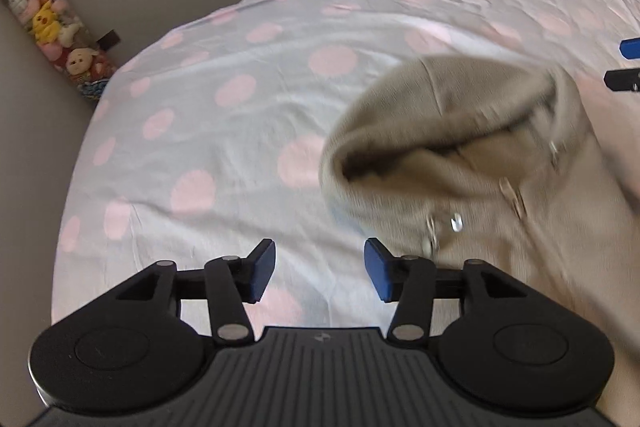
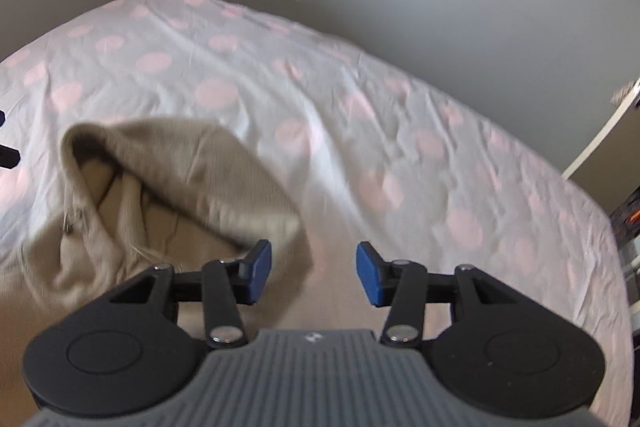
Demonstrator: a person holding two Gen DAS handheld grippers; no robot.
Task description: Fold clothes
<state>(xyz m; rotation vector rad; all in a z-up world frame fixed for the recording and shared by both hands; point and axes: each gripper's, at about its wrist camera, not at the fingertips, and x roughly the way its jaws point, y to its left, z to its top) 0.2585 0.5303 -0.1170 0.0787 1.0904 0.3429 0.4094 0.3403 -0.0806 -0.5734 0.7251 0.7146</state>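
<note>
The beige fleece hooded sweatshirt (image 1: 460, 155) lies on the white bedsheet with pink dots (image 1: 224, 131), hood gaping. Left gripper (image 1: 320, 275), jaws spread and empty, hangs beside its hood; right gripper (image 2: 314, 274), likewise spread and empty, hangs over the hood's other edge.

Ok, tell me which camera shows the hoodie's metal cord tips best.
The left wrist view: the metal cord tips lie in plain sight on the beige hoodie, below its hood opening. The right wrist view shows the same hoodie, but only a blurred glint at its left edge.
</note>
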